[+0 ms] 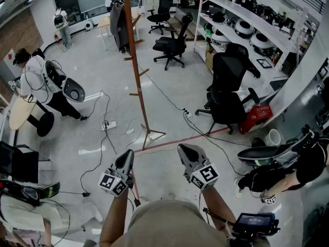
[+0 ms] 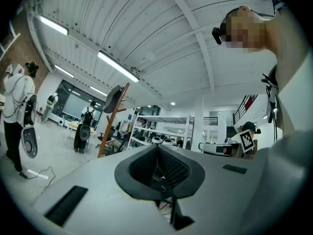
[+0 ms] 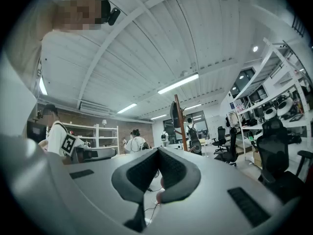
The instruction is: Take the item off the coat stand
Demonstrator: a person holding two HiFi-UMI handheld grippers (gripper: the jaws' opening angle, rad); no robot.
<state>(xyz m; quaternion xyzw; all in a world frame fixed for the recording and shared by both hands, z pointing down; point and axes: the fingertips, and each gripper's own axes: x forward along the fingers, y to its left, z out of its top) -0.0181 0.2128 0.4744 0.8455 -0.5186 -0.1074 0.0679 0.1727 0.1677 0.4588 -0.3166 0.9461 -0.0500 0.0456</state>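
A tall wooden coat stand (image 1: pixel 136 71) rises from the floor ahead of me, with a dark grey item (image 1: pixel 119 23) hanging from its top. The left gripper view has the stand (image 2: pixel 111 131) and the item (image 2: pixel 113 98) far off at the left. In the right gripper view the stand (image 3: pixel 180 126) and the item (image 3: pixel 174 114) are small behind the jaws. My left gripper (image 1: pixel 125 160) and right gripper (image 1: pixel 187 152) are held side by side, well short of the stand's base. Both are shut with nothing between the jaws.
Black office chairs (image 1: pixel 172 45) (image 1: pixel 229 94) stand right of the stand, before white shelves (image 1: pixel 247 19). Cables and a power strip (image 1: pixel 109 124) lie on the floor by the stand's foot. A person (image 1: pixel 38 81) is at the left, another (image 1: pixel 288 171) crouches at the right.
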